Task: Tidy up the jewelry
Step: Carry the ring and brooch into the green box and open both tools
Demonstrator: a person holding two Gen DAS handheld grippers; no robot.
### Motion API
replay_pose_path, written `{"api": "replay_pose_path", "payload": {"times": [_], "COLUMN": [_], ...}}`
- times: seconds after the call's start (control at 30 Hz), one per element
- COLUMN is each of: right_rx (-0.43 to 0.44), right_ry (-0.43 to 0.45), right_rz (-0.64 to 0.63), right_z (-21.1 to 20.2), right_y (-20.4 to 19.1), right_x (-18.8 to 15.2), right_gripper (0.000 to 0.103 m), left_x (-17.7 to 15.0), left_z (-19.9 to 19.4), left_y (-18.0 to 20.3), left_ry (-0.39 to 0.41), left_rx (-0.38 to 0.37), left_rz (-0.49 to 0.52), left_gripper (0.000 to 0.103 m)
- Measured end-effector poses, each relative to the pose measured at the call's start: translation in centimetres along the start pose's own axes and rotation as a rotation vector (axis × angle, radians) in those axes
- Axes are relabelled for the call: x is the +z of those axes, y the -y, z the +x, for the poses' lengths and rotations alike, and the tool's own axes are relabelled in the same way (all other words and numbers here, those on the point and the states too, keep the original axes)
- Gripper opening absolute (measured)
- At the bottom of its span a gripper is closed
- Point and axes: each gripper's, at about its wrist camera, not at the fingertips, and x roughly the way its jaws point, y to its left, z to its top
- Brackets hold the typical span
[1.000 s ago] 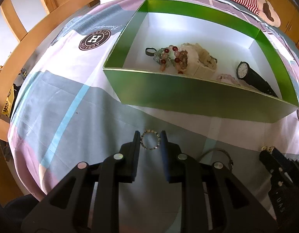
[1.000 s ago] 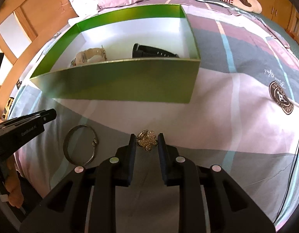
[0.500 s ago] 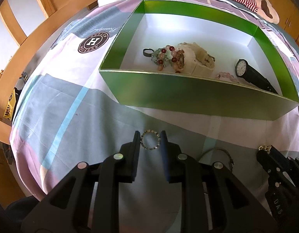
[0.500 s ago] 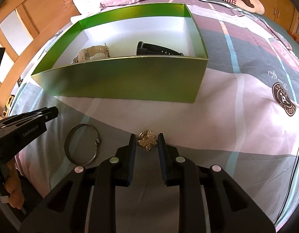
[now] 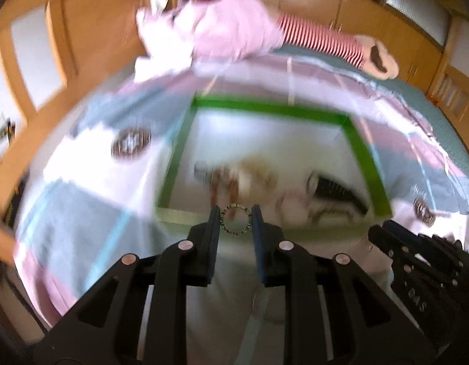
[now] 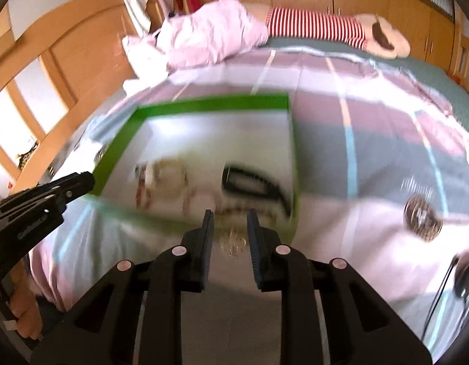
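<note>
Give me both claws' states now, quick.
Left claw: closed on the ring.
Right claw: the brooch sits between its fingers; whether it is gripped cannot be told.

The left matte-black plastic claw (image 5: 236, 222) had two flat fingers (image 5: 212, 228) with dark blue inner pads, on angular black linkages studded with round silver pins. The right black plastic claw (image 6: 230, 228) looked alike; its finger (image 6: 255, 231) showed a ribbed pad.
</note>
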Motion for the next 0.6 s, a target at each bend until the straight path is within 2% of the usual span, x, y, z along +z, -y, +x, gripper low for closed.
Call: {"api": "replay_pose_path", "payload": {"times": [0.1, 0.27, 0.37, 0.47, 0.5, 0.53, 0.6], "right_rx": [-0.017, -0.056, 0.020, 0.104, 0.121, 0.122, 0.115], "right_ry": [0.018, -0.037, -0.020, -0.015, -0.034, -0.061, -0.113], "right_rz": [0.009, 0.015, 0.048, 0.044, 0.035, 0.029, 0.012], "right_z": [1.6, 4.8, 2.4, -1.1, -1.8, -1.9, -1.1], "right_y": [0.4, 1.0, 1.5, 1.8, 1.9, 1.8, 1.3], "right_x": [2.4, 3.8, 3.2, 1.3, 0.1, -0.8, -2.7], "right_gripper": [0.023, 0.023, 0.023, 0.024, 0.030, 0.045, 0.055], "left_x": [2.7, 4.3, 3.8, 3.2, 2.8, 2.4, 0.6], "left_z": [1.4, 6.2, 6.9, 4.7, 3.5, 2.7, 1.0], "left_y": [0.6, -0.1, -0.9, -1.2, -1.5, -1.6, -1.6], "left_ry": [-0.005, -0.055, -0.073, -0.038, -0.026, -0.024, -0.034], "left_rx": [0.032, 0.027, 0.006, -0.028, -0.055, -0.079, -0.124], "left_rz": [0.026, -0.020, -0.041, -0.046, -0.065, -0.078, -0.084], "left_gripper": [0.021, 0.021, 0.021, 0.021, 0.021, 0.021, 0.021]}}
